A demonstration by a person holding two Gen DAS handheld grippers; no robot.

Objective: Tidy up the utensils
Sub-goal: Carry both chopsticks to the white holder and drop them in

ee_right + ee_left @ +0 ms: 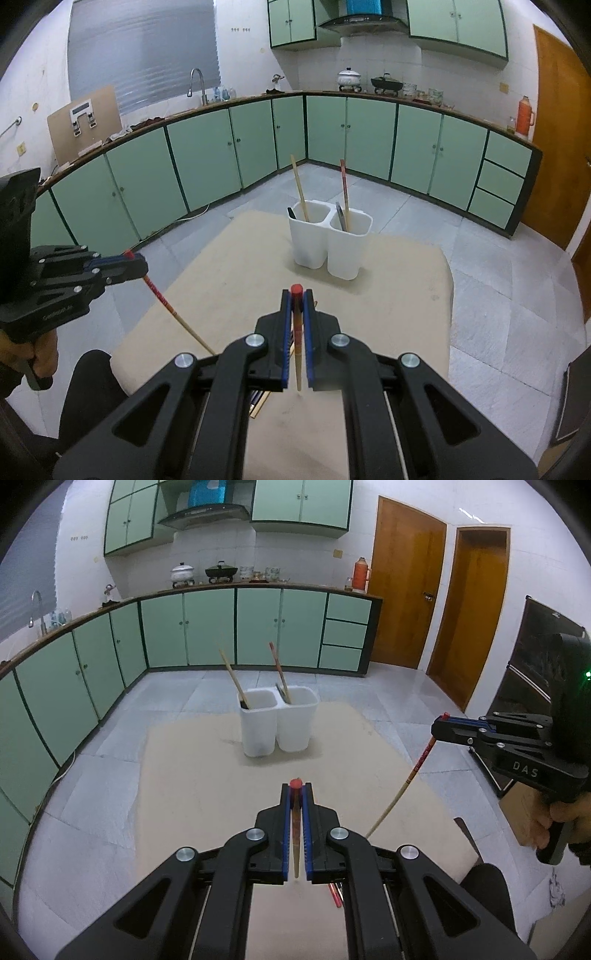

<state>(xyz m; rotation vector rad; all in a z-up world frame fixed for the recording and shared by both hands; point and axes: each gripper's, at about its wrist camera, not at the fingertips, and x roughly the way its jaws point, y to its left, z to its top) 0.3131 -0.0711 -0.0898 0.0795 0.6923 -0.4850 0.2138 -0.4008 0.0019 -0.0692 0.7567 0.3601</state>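
Each gripper pinches one red-topped chopstick, lifted above the near edge of the table [207, 768]: left gripper [296, 792], right gripper [296, 297]. Next, I think, both carry them to the white holder [277, 720] at the far edge and drop them in.

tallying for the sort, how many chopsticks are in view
4: plain wooden chopstick in the left white bin, red-topped chopstick in the right bin, one red-capped in each gripper. Others near the table edge may be hidden.

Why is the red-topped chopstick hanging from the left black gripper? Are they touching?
Touching. The left wrist view shows the left gripper shut on the red-topped chopstick, blue pads pressed against both sides.
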